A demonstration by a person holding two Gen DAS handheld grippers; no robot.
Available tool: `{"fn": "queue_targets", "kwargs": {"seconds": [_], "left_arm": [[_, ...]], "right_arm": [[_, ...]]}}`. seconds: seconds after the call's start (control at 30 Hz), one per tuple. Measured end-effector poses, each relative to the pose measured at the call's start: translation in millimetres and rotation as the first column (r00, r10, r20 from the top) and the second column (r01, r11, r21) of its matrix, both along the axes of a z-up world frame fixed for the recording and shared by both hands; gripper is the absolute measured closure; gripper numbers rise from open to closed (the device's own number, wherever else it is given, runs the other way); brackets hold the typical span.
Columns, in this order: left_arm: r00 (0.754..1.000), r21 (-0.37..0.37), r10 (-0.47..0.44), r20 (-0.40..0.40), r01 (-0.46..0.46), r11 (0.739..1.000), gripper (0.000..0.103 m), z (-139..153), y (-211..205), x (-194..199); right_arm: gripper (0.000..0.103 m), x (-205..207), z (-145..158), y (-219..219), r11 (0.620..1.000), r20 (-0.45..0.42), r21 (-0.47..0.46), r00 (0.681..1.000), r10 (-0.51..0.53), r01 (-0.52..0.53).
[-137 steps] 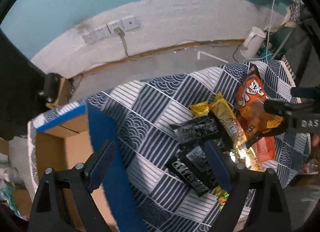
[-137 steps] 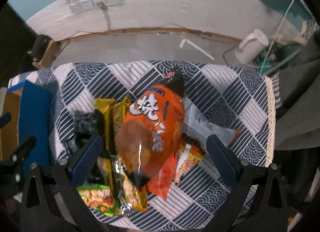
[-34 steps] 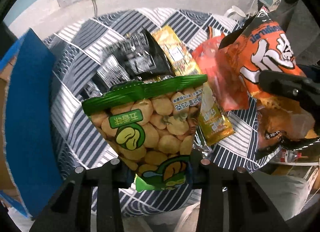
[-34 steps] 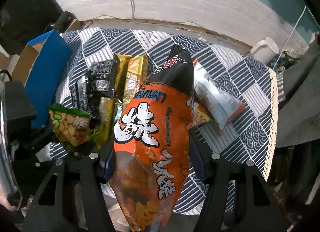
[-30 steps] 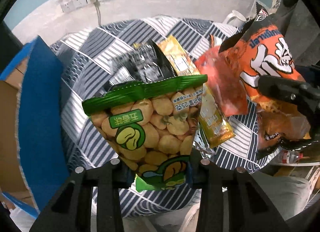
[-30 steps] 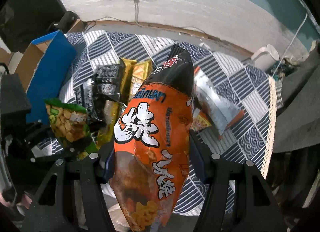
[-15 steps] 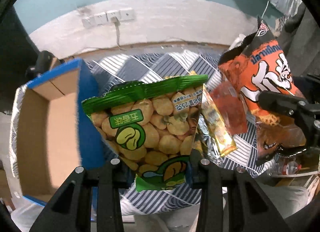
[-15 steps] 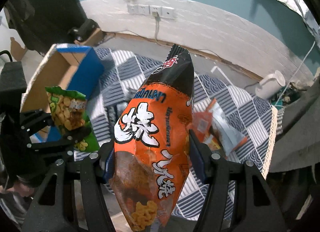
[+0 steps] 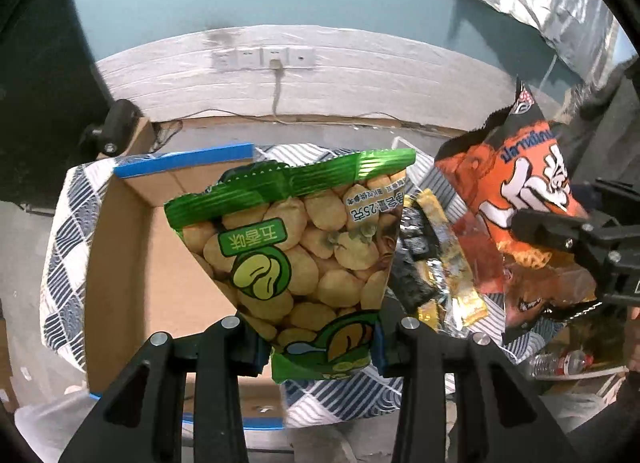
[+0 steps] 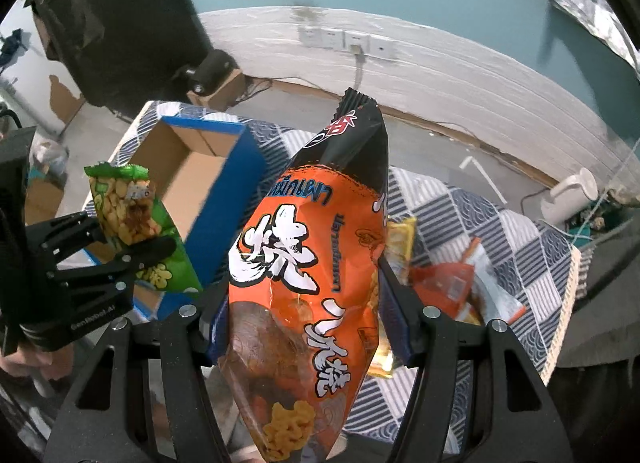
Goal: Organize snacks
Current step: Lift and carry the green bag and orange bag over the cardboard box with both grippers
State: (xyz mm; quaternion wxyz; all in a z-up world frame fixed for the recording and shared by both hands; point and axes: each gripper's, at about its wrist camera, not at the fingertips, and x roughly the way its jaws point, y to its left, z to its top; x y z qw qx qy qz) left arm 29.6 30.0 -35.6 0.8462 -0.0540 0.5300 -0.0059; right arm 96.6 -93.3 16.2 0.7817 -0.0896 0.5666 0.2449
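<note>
Left gripper (image 9: 320,347) has its jaws clamped on a green bean-snack bag (image 9: 298,259) above the open cardboard box (image 9: 160,263), while right gripper (image 10: 306,321) jaws pinch the orange chip bag (image 10: 312,263) beside it.

Even, dim indoor light; soft shadows. Heavy fisheye bowing, black vignette at the corners. Slight motion blur; foil glare mid-right, left view.

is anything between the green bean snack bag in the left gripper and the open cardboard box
Nothing visible. The green bean snack bag, clamped in the left gripper, hangs beside the open cardboard box with blue edges, whose visible interior shows only bare cardboard.
</note>
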Motion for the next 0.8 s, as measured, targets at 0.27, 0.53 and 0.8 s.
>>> {"fn": "queue_targets", "kwargs": {"seconds": [0.27, 0.53, 0.8], "left_arm": [[0.996, 0.018, 0.082, -0.016, -0.082, 0.996, 0.064, -7.0, 49.8, -9.9], [0.984, -0.004, 0.172, -0.051, -0.173, 0.985, 0.064, -24.5, 101.9, -21.9], [0.969, 0.025, 0.230, -0.088, -0.228, 0.973, 0.064, -43.6, 134.5, -21.9]], "right_arm": [[0.040, 3.5, -9.8, 50.8, 0.998, -0.044, 0.031, 0.997, 0.058, -0.057], [0.040, 6.5, -26.5, 102.9, 0.994, -0.100, 0.039, 0.989, 0.109, -0.106], [0.040, 3.4, -41.6, 155.9, 0.986, -0.134, 0.034, 0.977, 0.168, -0.165]]}}
